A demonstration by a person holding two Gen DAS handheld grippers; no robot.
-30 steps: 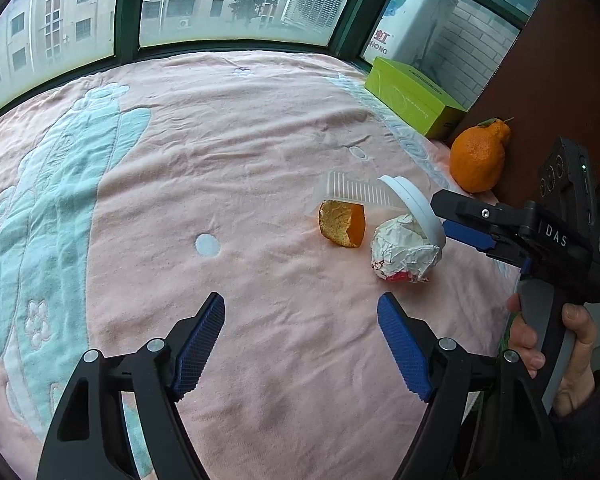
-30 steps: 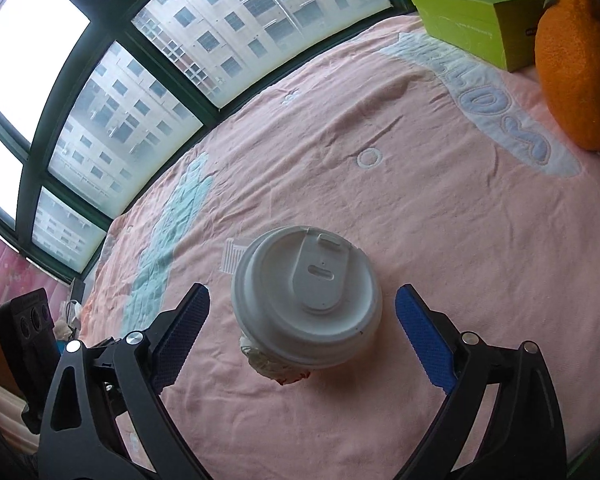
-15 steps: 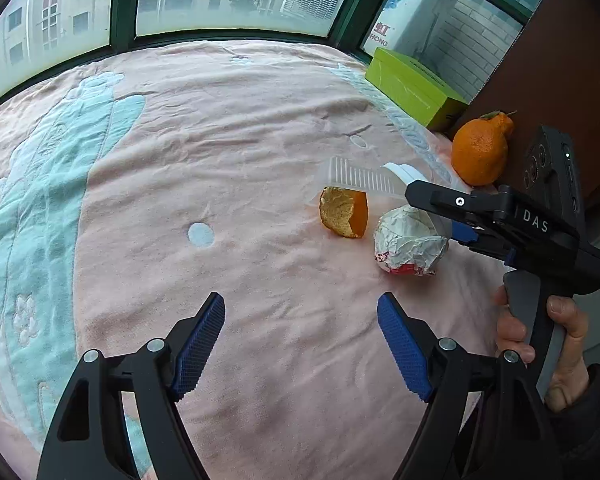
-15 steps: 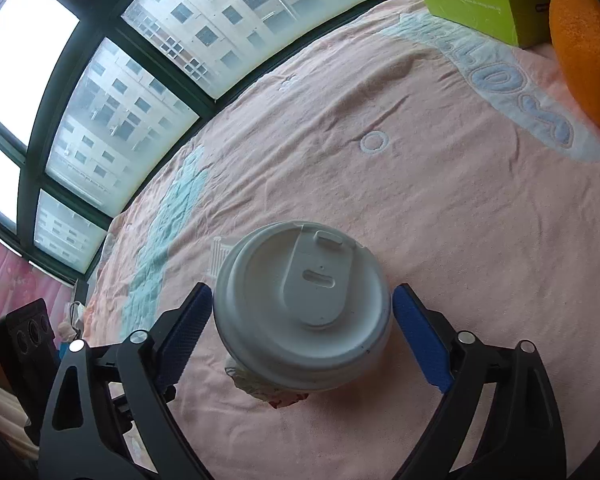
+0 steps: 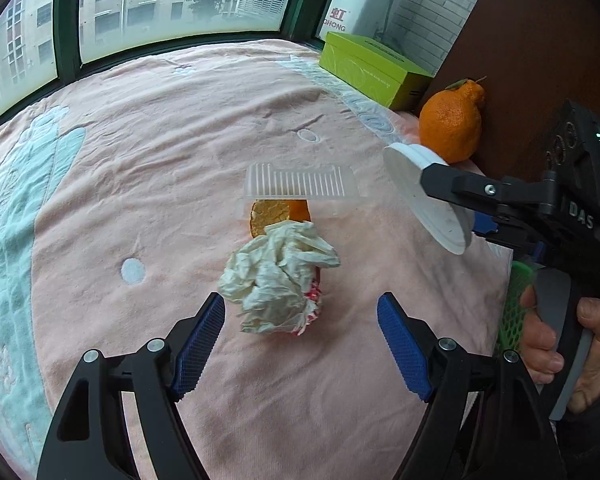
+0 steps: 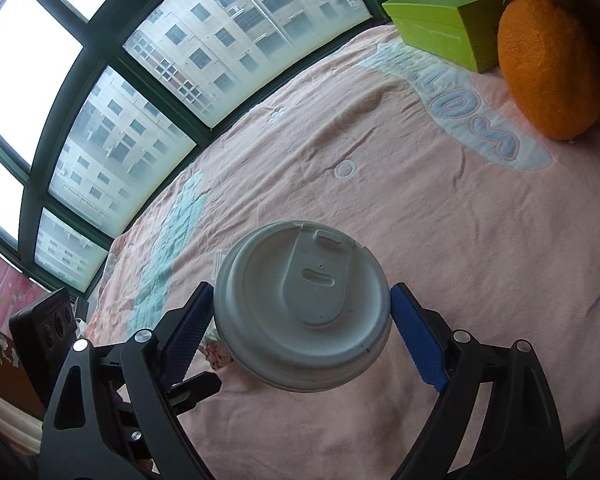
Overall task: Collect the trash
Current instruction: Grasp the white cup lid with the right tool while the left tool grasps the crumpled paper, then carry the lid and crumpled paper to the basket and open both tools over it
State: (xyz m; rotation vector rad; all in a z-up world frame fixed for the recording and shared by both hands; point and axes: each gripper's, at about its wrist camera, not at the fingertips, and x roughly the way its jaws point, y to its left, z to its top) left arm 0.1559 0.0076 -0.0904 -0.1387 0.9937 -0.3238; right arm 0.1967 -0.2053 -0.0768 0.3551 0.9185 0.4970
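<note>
The crumpled white paper wrapper with red print [image 5: 276, 280] lies near the middle of the pink towel-covered surface [image 5: 180, 152], just ahead of the left gripper [image 5: 300, 344], whose jaws stand spread wide and empty; it looks light, soft and crushable, so a pinch across its bulk should do, while the orange peel piece [image 5: 278, 216] and the clear ribbed plastic tray [image 5: 300, 182] sit just beyond it. In the right wrist view, the right gripper [image 6: 302, 326] is clamped across the rim of the round white plastic cup lid [image 6: 302, 306], held above the surface toward its right edge; the lid seems light, stiff and smooth.
</note>
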